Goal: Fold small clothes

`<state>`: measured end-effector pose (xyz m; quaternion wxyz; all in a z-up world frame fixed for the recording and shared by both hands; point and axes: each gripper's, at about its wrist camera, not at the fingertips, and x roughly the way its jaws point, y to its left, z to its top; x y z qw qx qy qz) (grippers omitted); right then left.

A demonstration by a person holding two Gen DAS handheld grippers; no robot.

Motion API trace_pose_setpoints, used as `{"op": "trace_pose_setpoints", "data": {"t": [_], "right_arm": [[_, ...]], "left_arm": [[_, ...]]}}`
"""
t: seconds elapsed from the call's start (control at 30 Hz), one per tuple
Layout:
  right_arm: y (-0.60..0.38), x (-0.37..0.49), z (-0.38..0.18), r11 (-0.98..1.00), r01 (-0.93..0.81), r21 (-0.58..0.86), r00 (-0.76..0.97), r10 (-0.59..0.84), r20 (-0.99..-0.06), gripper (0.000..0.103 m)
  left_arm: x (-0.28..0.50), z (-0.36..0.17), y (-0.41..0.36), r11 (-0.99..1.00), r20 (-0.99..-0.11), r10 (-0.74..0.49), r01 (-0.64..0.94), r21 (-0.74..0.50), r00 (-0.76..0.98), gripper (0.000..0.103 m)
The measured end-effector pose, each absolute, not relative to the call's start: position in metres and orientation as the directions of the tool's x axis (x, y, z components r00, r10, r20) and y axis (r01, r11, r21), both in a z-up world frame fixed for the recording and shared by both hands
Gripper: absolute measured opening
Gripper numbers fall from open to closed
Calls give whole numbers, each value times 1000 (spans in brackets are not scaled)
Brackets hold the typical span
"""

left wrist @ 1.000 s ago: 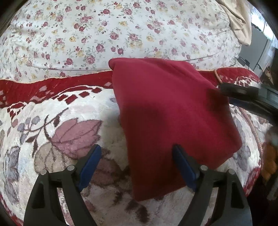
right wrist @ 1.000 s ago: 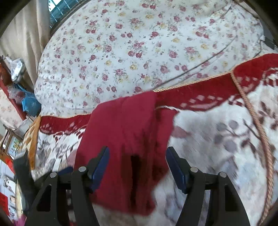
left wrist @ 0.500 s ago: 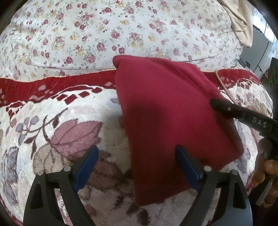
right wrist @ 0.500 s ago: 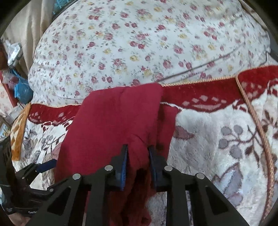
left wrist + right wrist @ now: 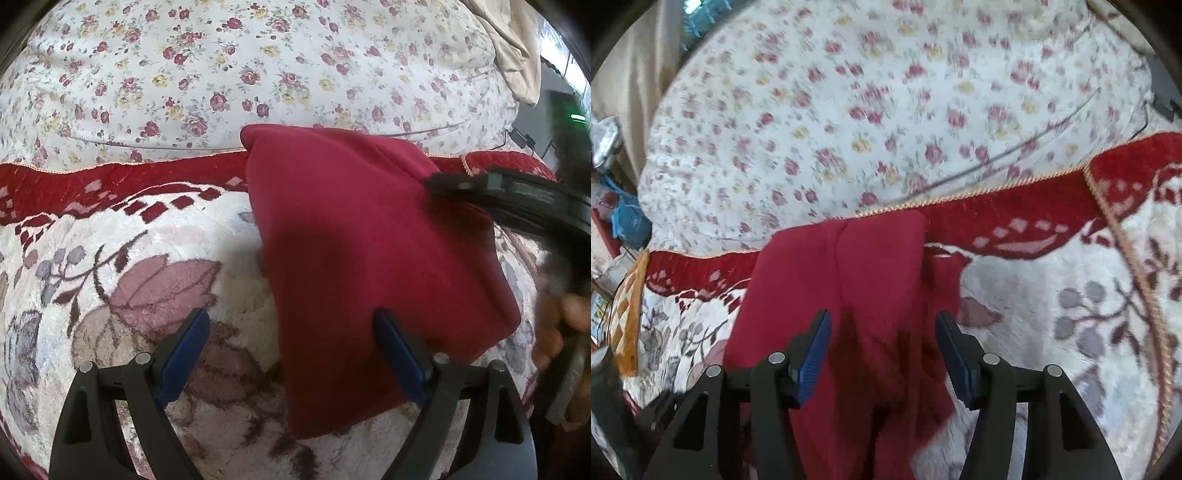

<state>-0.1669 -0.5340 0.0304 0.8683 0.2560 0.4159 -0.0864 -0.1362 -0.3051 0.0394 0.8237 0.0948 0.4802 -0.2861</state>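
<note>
A dark red garment [image 5: 362, 236] lies folded on a plush cream-and-red floral blanket [image 5: 140, 266]. It also shows in the right wrist view [image 5: 871, 280], with a fold line down its middle. My left gripper [image 5: 291, 350] is open and empty, its right finger over the garment's near edge. My right gripper [image 5: 882, 350] is open, its jaws straddling the garment's near end without pinching it. The right gripper's black body [image 5: 517, 199] reaches in over the garment's right side in the left wrist view.
A white rose-print quilt [image 5: 236, 66] covers the bed beyond the blanket. A beige cloth [image 5: 513, 48] lies at the far right. A blue bag and clutter [image 5: 624, 221] sit past the bed's left side. The blanket's gold cord edge [image 5: 1123, 258] runs along the right.
My right gripper was open, shut on a fold of the red garment half a second ago, and has opened again, letting it go. The left gripper has barely moved.
</note>
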Motion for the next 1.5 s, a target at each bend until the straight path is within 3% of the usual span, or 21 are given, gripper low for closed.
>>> {"op": "trace_pose_setpoints", "data": {"t": [0.03, 0.07, 0.13, 0.23, 0.5, 0.57, 0.63, 0.77, 0.8, 0.83, 0.87, 1.03, 1.17, 1.23, 1.3, 1.33, 1.37, 1.5], "right_arm": [[-537, -163, 22, 840, 352, 413, 636, 109, -764, 44], [-539, -163, 18, 830, 340, 442, 643, 138, -754, 35], [-538, -173, 24, 836, 322, 444, 675, 126, -727, 24], [-532, -188, 33, 880, 303, 366, 686, 66, -725, 17], [-529, -187, 37, 891, 308, 332, 664, 49, -746, 21], [-529, -189, 41, 889, 307, 340, 672, 50, -738, 44], [-528, -189, 43, 893, 306, 330, 675, 42, -737, 53], [-532, -176, 36, 888, 312, 339, 671, 46, -740, 54], [-534, -172, 33, 883, 314, 349, 668, 56, -742, 52], [-536, -169, 29, 877, 312, 365, 661, 76, -747, 32], [-536, -168, 28, 877, 307, 370, 661, 83, -746, 19], [-529, -183, 39, 912, 287, 291, 682, 19, -731, 13], [-534, -182, 27, 899, 300, 319, 662, 45, -748, 13], [-536, -184, 30, 893, 297, 337, 669, 57, -741, 17], [-542, -186, 29, 873, 316, 372, 673, 71, -737, 51], [-545, -188, 27, 862, 321, 392, 681, 77, -728, 81], [-549, -190, 25, 852, 317, 418, 695, 91, -713, 92], [-558, -182, 8, 831, 310, 462, 673, 151, -724, 93]], "left_arm": [[-136, 40, -305, 817, -846, -383, 563, -122, 372, 90], [-136, 40, -305, 817, -846, -384, 563, -124, 371, 90], [-135, 40, -303, 817, -844, -390, 561, -133, 368, 90], [-133, 43, -301, 822, -835, -401, 549, -148, 376, 90], [-122, 46, -301, 839, -818, -417, 514, -179, 396, 90], [-119, 45, -301, 842, -820, -416, 507, -184, 393, 90], [-117, 44, -302, 842, -821, -416, 506, -186, 391, 90], [-117, 43, -304, 841, -822, -414, 511, -181, 391, 90], [-116, 42, -304, 840, -823, -414, 511, -181, 389, 90], [-116, 42, -304, 839, -824, -416, 512, -184, 386, 90], [-115, 41, -304, 837, -823, -420, 514, -188, 382, 90], [-111, 40, -305, 827, -817, -445, 516, -220, 365, 97], [-104, 38, -309, 815, -815, -477, 514, -269, 330, 98], [-99, 36, -311, 807, -811, -494, 513, -293, 314, 100], [-94, 30, -313, 803, -810, -508, 502, -322, 293, 101], [-91, 28, -314, 802, -811, -512, 495, -335, 281, 101], [-88, 24, -315, 798, -813, -521, 485, -357, 259, 101], [-82, 18, -320, 783, -814, -536, 492, -380, 224, 103]]}}
